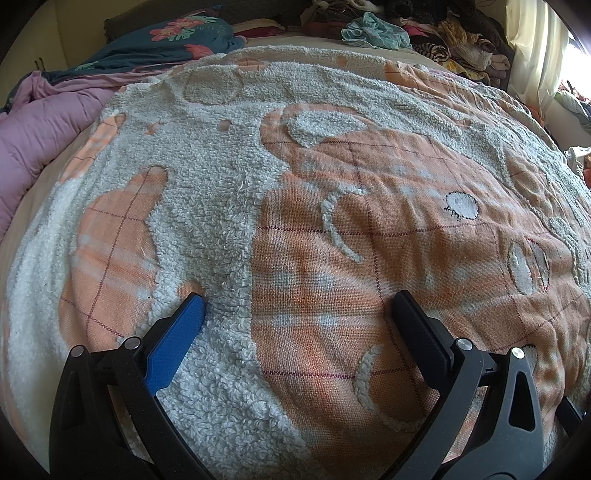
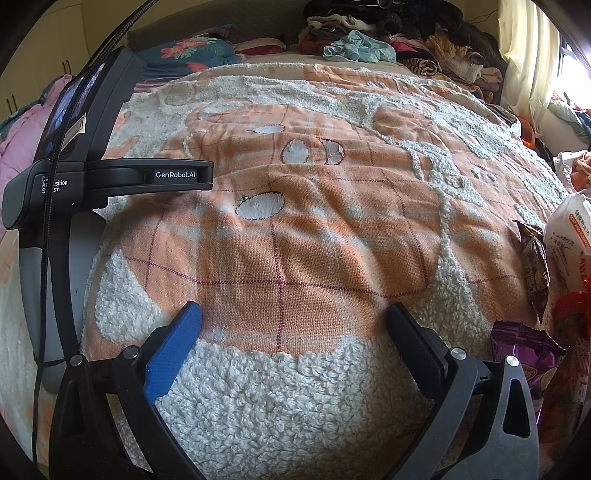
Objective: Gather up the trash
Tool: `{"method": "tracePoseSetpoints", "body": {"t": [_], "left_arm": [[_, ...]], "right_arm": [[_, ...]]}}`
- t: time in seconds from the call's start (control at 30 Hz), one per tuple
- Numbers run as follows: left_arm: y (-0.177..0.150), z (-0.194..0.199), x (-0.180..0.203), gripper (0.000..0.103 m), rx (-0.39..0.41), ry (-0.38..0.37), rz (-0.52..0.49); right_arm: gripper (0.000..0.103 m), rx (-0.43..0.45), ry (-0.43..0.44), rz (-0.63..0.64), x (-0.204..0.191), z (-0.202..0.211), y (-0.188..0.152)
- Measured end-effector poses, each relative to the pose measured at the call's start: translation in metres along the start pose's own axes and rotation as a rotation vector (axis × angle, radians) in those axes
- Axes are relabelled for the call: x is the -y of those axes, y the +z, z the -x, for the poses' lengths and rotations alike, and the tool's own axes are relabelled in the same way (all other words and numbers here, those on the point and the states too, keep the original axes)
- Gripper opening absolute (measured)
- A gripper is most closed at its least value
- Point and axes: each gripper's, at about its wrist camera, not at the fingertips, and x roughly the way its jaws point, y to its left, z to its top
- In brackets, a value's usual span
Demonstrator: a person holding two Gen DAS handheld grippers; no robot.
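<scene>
Several snack wrappers lie at the right edge of the right wrist view: a purple wrapper (image 2: 524, 350), a dark brown wrapper (image 2: 537, 269), a white bag with red print (image 2: 570, 232) and red-orange packaging (image 2: 569, 354). My right gripper (image 2: 295, 314) is open low over the orange and white blanket (image 2: 314, 236), left of the wrappers, with nothing between its fingers. The body of the left gripper device (image 2: 92, 177) fills the left side of that view. My left gripper (image 1: 299, 306) is open over the blanket (image 1: 332, 258), holding nothing. No trash shows in the left wrist view.
A heap of clothes (image 1: 424, 33) lies along the far side of the bed, also seen as a clothes pile (image 2: 406, 33). A floral pillow (image 1: 184, 29) and a pink quilt (image 1: 33, 140) lie at the left. A curtain (image 2: 528, 55) and window are at the right.
</scene>
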Motion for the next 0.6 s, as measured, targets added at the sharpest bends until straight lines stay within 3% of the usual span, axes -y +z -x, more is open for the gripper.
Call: {"method": "tracePoseSetpoints", "body": {"t": [0.4,0.6], "left_arm": [[0.0,0.0,0.0,0.093,0.0,0.0,0.0],[0.0,0.0,0.0,0.093,0.0,0.0,0.0]], "right_arm": [[0.098,0.0,0.0,0.0,0.0,0.0,0.0],[0.098,-0.001,0.0,0.0,-0.003,-0.007,0.016]]}}
